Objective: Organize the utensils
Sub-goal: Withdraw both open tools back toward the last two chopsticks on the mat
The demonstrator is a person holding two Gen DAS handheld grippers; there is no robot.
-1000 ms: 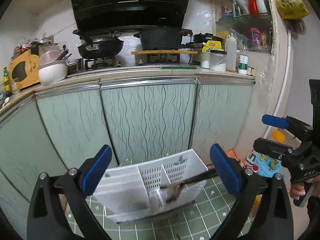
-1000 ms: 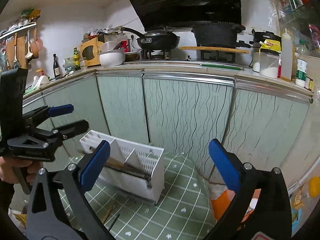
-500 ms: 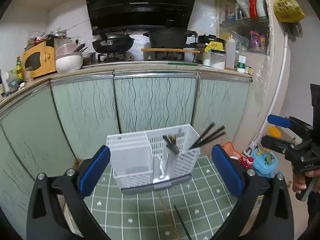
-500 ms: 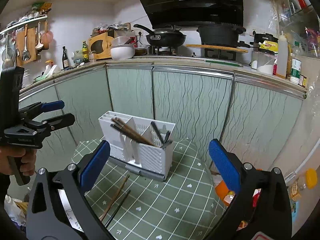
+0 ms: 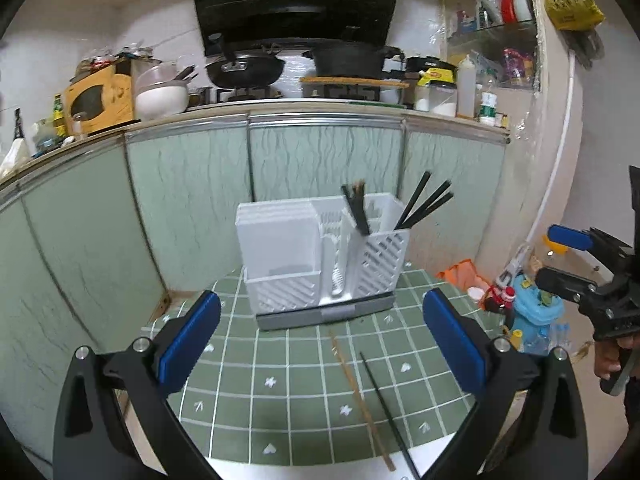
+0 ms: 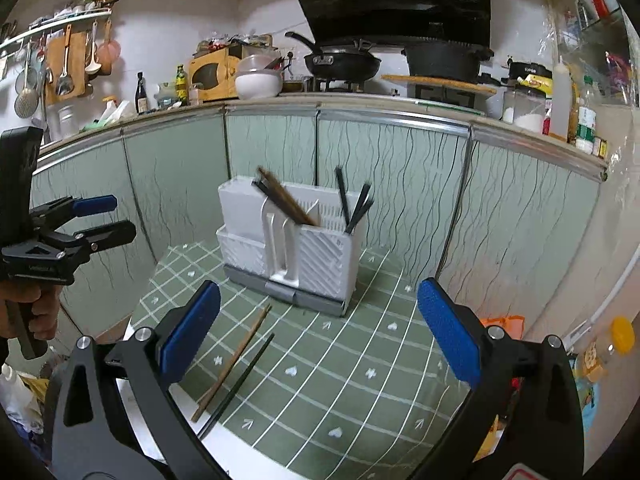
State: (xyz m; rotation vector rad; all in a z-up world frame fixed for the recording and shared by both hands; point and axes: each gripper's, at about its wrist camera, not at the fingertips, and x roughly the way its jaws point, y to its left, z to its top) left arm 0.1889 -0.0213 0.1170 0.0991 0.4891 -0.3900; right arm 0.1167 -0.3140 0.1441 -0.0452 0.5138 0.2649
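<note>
Both of your tongs stand wide open with nothing between the blue pads: your left gripper (image 5: 320, 340) fills the bottom of the left wrist view, your right gripper (image 6: 318, 330) the bottom of the right wrist view.

Just beyond the pads, low in each frame, two loose sticks lie side by side on the green grid-patterned mat (image 5: 280, 364): a light brown wooden chopstick (image 5: 360, 384) and a thin black chopstick (image 5: 386, 412), close together but apart at the near ends.

Farther back, at frame centre, the white slotted plastic utensil holder on a grey base (image 5: 320, 256) stands upright on the mat, in front of the pale green cabinet doors (image 5: 188, 200). Black chopsticks (image 5: 426, 204) lean out of its compartments.

Only the right wrist view shows you brown chopsticks (image 6: 286, 202) leaning toward upper left in the middle compartment, and the left gripper's handle gripped by a hand (image 6: 34, 312) at the left edge. Only the left wrist view shows the right gripper (image 5: 560, 258) from outside at the right edge, also open
</note>
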